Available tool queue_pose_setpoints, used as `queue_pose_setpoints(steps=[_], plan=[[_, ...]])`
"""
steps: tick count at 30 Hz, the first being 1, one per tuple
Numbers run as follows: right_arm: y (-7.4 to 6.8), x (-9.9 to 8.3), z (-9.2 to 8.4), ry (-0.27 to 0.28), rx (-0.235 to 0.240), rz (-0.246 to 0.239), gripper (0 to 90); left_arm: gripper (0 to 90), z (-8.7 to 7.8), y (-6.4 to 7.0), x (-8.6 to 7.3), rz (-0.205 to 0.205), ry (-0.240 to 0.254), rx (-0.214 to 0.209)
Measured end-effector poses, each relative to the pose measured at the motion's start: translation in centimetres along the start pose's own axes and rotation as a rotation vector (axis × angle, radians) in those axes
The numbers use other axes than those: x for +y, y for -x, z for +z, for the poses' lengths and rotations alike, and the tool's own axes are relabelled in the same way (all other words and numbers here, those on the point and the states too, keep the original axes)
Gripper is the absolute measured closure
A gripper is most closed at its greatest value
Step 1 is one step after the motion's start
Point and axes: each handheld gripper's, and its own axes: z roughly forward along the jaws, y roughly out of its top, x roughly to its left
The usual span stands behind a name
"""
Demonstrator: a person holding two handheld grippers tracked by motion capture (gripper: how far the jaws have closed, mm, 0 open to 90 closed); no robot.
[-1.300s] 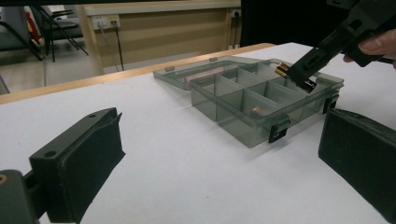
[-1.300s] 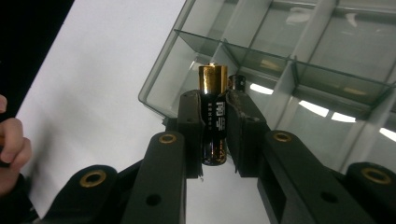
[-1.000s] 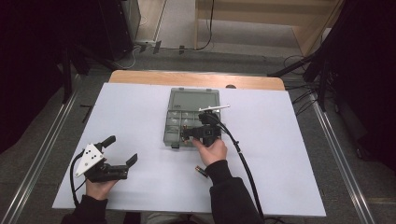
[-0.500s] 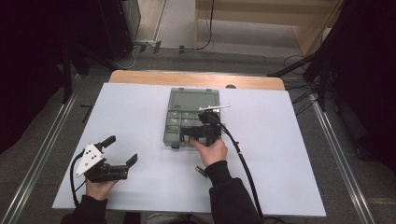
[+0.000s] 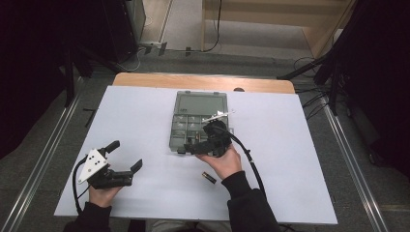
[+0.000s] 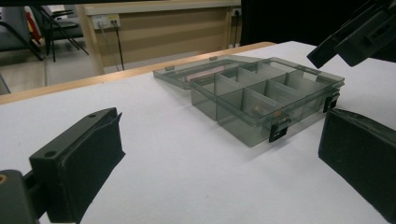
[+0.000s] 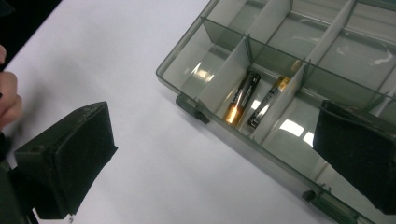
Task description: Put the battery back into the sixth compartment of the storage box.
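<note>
A smoky clear compartment box (image 5: 180, 129) lies at mid-table with its lid flat open behind it. Two AA batteries (image 7: 241, 97) lie side by side in one front compartment. A third battery (image 5: 209, 177) rests on the white table, near the right wrist. My right gripper (image 5: 192, 146) hovers at the box's front edge, open, with nothing between its jaws (image 7: 212, 149). My left gripper (image 5: 124, 155) stands open near the front left, well away from the box (image 6: 261, 93), its jaws (image 6: 219, 163) empty.
The white sheet (image 5: 135, 111) covers the table, with a wooden strip (image 5: 193, 81) at the far edge. The right gripper's cable (image 5: 251, 162) trails back past the right forearm. The right gripper (image 6: 355, 32) juts into the left gripper view at top right.
The right gripper has shifted very slightly over the box's front edge. The left gripper has stayed where it was.
</note>
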Motion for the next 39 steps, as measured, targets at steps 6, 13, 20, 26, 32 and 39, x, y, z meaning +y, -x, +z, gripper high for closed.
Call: queue_pose_setpoints(steps=[6,13,20,26,32,39], plan=[[-0.6,-0.4,-0.3,-0.035,-0.008,-0.069,0.0,0.0,0.0,0.0,0.0,0.001,-0.001,-0.001],[-1.6,-1.0,-0.2,-0.146,-0.091,-0.150,0.0,0.0,0.0,0.0,0.0,0.002,0.000,-0.001],[-2.1,-1.5,0.0,-0.205,-0.127,-0.205,0.0,0.0,0.0,0.1,0.0,0.000,0.001,0.000],[-2.5,-2.0,0.3,-0.255,-0.148,-0.261,0.0,0.0,0.0,0.1,-0.1,0.001,0.001,0.000],[-2.7,-2.8,1.2,-0.313,-0.176,-0.288,0.0,0.0,0.0,0.1,-0.1,0.001,0.000,0.000],[-2.9,-3.4,1.2,-0.355,-0.191,-0.290,0.4,0.0,0.0,0.0,-0.1,0.000,0.001,0.000]])
